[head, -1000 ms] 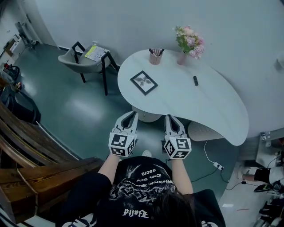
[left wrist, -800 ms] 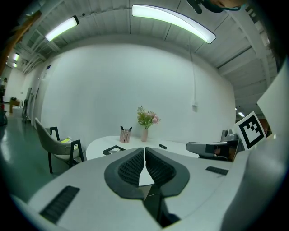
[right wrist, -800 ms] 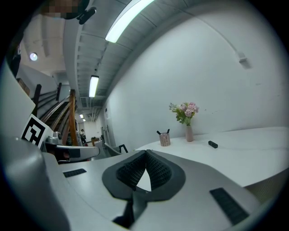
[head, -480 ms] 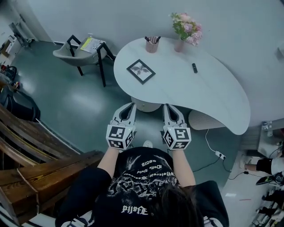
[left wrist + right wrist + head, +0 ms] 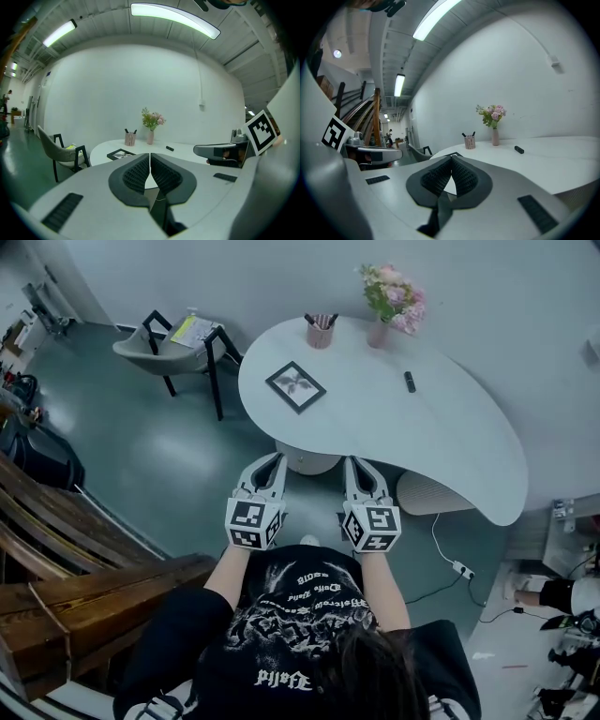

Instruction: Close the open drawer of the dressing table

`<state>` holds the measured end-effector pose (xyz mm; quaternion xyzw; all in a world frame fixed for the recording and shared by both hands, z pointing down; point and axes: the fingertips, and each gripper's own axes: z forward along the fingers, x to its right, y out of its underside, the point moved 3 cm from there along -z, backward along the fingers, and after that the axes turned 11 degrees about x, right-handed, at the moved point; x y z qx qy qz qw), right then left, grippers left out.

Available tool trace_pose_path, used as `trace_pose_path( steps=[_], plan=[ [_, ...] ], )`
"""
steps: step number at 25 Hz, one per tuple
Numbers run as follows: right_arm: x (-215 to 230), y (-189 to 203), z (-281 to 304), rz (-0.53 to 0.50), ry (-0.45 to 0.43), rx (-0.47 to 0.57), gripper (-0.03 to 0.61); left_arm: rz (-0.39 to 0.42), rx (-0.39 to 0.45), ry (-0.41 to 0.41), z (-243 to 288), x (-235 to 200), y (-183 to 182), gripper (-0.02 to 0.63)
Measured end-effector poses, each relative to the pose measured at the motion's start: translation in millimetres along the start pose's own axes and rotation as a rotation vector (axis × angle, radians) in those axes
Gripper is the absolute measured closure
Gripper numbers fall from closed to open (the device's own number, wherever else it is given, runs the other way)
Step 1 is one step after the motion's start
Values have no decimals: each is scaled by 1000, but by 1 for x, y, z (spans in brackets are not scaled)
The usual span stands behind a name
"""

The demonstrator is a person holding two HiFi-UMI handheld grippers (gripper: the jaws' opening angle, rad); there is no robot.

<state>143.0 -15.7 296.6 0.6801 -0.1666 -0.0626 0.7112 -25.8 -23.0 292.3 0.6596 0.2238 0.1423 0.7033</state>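
Left gripper (image 5: pixel 278 458) and right gripper (image 5: pixel 352 463): fingers pressed together, empty. Drawer (image 5: pixel 309 463) sticks out between and just ahead of our fingertips, under dressing table (image 5: pixel 450 442). Likely rigid and free-sliding, so we'd push its rounded front.

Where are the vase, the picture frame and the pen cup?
Vase (image 5: pixel 378 334): head view, on its body.
Picture frame (image 5: pixel 296 387): head view, on the picture's centre.
Pen cup (image 5: pixel 320 336): head view, on its side.
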Motion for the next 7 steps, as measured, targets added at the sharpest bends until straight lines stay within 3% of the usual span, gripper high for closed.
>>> trace_pose_path(
  steps=[7],
  plan=[
    [12,6,-5,-3,17,-1,552,11,4,-4,3,7,4,586]
  ],
)
